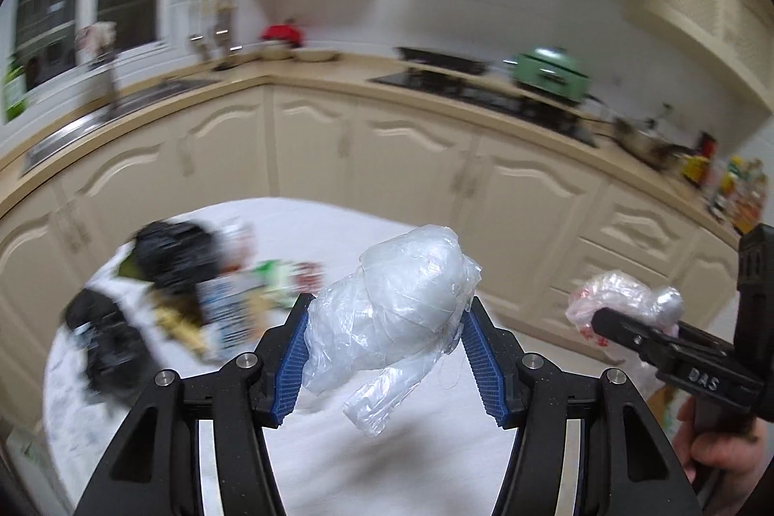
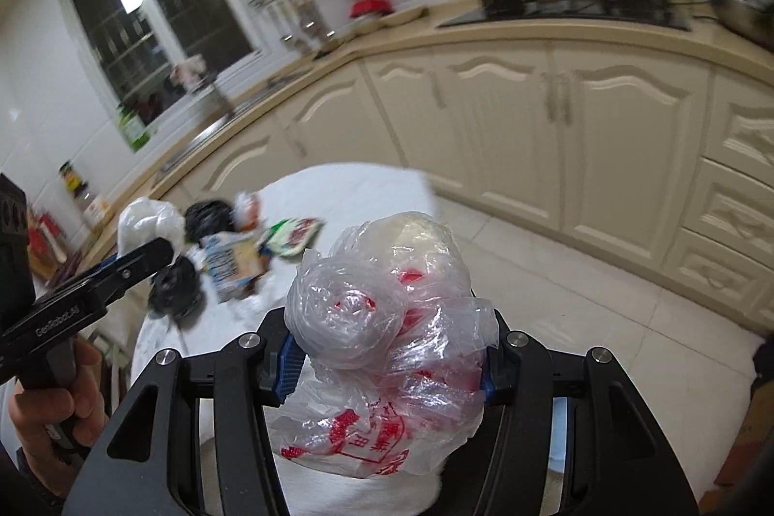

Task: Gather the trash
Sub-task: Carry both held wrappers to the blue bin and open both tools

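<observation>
Left gripper (image 1: 387, 322): jaws clenched on a crumpled clear plastic bag (image 1: 394, 315), which is pinched between the blue ribbed pads (image 1: 294, 363) and held in the air above the white tabletop (image 1: 338, 458), a loose tail of film hanging below the pads. Right gripper (image 2: 387, 351): jaws clenched on a wadded clear plastic bag with red print (image 2: 387, 351), which bulges above the pads and sags beneath them, printed panel lowest. In the left wrist view the right gripper appears at the right edge, its bag bunched at the fingertips and level with the clear bag, the two apart. On the tabletop beyond the left gripper lies a blurred heap of trash: black plastic bags (image 1: 167, 255), a blue-and-white carton (image 2: 232, 264) and a green-and-red wrapper (image 2: 292, 235), close together and partly overlapping. Behind the tabletop runs a row of cream cabinets (image 1: 411, 158) under a beige counter carrying a green pot (image 1: 551, 73) on a black hob (image 1: 483, 93), with a sink (image 1: 116, 110) at left below a dark window (image 2: 145, 27).
</observation>
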A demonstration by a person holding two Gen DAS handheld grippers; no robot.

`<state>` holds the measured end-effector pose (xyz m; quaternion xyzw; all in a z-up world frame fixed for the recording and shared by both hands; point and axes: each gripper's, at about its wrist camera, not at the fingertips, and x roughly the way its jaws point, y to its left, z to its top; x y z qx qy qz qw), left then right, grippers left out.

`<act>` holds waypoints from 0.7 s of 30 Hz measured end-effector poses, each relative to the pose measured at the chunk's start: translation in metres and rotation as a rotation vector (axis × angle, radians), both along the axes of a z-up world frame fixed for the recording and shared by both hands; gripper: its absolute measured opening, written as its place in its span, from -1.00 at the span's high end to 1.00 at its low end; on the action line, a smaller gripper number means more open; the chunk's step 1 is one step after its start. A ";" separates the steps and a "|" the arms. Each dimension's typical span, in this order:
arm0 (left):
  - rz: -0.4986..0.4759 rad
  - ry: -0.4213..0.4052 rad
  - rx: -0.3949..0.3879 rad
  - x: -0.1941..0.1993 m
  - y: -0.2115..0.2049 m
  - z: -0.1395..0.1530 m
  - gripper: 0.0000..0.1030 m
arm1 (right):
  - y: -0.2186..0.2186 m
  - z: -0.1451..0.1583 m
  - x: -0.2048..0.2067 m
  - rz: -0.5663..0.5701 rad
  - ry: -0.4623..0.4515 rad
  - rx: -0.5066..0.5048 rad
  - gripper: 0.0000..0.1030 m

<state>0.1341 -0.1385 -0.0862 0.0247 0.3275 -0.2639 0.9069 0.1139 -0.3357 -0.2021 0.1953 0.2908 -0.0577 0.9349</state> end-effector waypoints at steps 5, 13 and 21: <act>-0.173 0.026 -0.007 -0.014 -0.071 -0.011 -0.07 | -0.067 -0.015 -0.050 -0.195 0.033 0.013 -0.07; -0.385 0.140 0.037 -0.036 -0.171 -0.068 -0.07 | -0.150 -0.079 -0.110 -0.401 0.156 0.095 -0.07; -0.412 0.316 0.138 -0.001 -0.238 -0.166 -0.07 | -0.190 -0.158 -0.104 -0.431 0.262 0.205 -0.07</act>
